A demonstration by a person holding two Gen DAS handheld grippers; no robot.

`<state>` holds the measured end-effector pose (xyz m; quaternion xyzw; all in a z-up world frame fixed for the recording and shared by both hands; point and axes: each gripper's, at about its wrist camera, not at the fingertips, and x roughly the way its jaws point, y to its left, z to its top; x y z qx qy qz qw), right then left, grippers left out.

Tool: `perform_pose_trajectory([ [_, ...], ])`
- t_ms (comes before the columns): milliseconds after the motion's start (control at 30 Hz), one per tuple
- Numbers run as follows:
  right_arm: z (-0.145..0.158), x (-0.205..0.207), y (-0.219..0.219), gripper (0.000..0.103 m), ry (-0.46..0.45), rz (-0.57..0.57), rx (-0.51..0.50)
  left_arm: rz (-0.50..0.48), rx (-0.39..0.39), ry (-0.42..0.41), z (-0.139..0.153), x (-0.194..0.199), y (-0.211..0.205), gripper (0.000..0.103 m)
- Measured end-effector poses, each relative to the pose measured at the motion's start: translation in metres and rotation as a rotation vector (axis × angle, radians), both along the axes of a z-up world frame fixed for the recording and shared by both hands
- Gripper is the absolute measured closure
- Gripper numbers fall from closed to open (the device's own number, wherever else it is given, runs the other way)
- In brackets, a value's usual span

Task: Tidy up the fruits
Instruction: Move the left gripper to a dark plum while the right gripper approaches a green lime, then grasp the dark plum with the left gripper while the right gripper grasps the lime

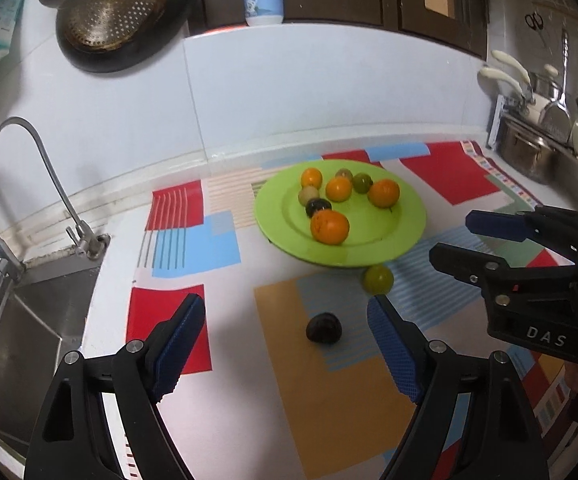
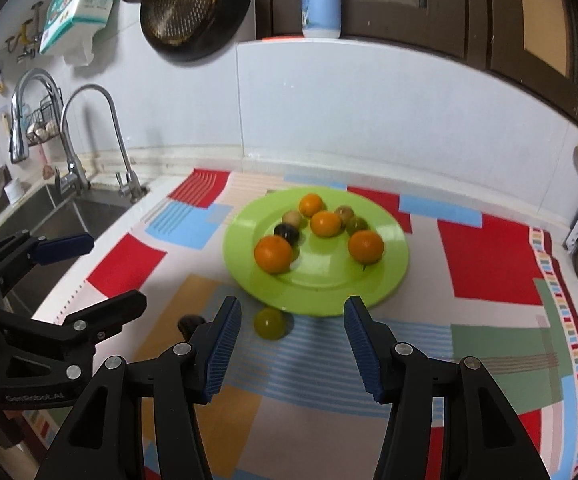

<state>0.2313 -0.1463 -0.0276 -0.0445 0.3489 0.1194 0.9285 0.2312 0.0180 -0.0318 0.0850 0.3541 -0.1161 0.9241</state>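
Two fruits lie off the plate, so the step in hand looks like the approach to pick them up, one for each gripper. The left gripper (image 1: 285,344) has its blue-padded jaws spread wide with nothing between the pads; the small dark, almost black round fruit (image 1: 324,328) sits on the patterned mat just ahead of it, in the gap between the fingers but nearer the right-hand one, and touches neither. The right gripper (image 2: 293,344) is also parted and empty, though less widely than the left; the small green round fruit (image 2: 269,323) lies just ahead of its tips and off toward its left-hand finger, right beside the near rim of the round lime-green plate (image 2: 393,276). That plate stands beyond both grippers and already holds four orange citrus fruits, such as the nearest orange fruit (image 2: 273,254), along with several small green, tan and dark ones. For the next move, my judgement is that each gripper needs to come forward and down until its fruit sits centred between the pads, then close gently, since these are small round things that can roll away on the flat multicoloured mat (image 2: 489,264). The right gripper would do well to shift a little to its left first, and to keep its far finger from knocking the plate rim. The two grippers are close together, so they risk bumping each other.
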Motion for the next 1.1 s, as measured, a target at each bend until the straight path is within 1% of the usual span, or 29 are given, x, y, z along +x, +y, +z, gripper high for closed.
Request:
perform_pose_trajectory([
  [167,-0.017,0.005,0.001,0.049,0.056,0.002,-0.001,-0.013,-0.02,0.049,-0.014,0.004,-0.001,0.02],
  [400,-0.035,0.014,0.004,0.049,0.116,0.025,0.005,-0.038,-0.032,0.094,-0.032,0.012,-0.003,0.02],
  [500,-0.042,0.02,0.005,0.049,0.14,0.033,0.012,-0.045,-0.036,0.116,-0.039,0.017,-0.005,0.022],
  [667,-0.053,0.03,0.007,0.049,0.173,0.044,0.019,-0.053,-0.048,0.145,-0.047,0.025,-0.007,0.029],
  [800,-0.057,0.037,0.009,0.049,0.177,0.051,0.02,-0.057,-0.06,0.158,-0.052,0.032,-0.008,0.037],
  [867,-0.058,0.041,0.009,0.049,0.173,0.055,0.022,-0.054,-0.063,0.167,-0.055,0.035,-0.008,0.039],
  [1033,-0.062,0.051,0.01,0.05,0.181,0.057,0.028,-0.049,-0.09,0.199,-0.06,0.041,-0.006,0.051],
  [1067,-0.063,0.053,0.011,0.05,0.184,0.057,0.028,-0.048,-0.097,0.205,-0.061,0.041,-0.005,0.053],
  [1100,-0.064,0.054,0.011,0.054,0.188,0.058,0.028,-0.048,-0.1,0.207,-0.062,0.042,-0.005,0.056],
])
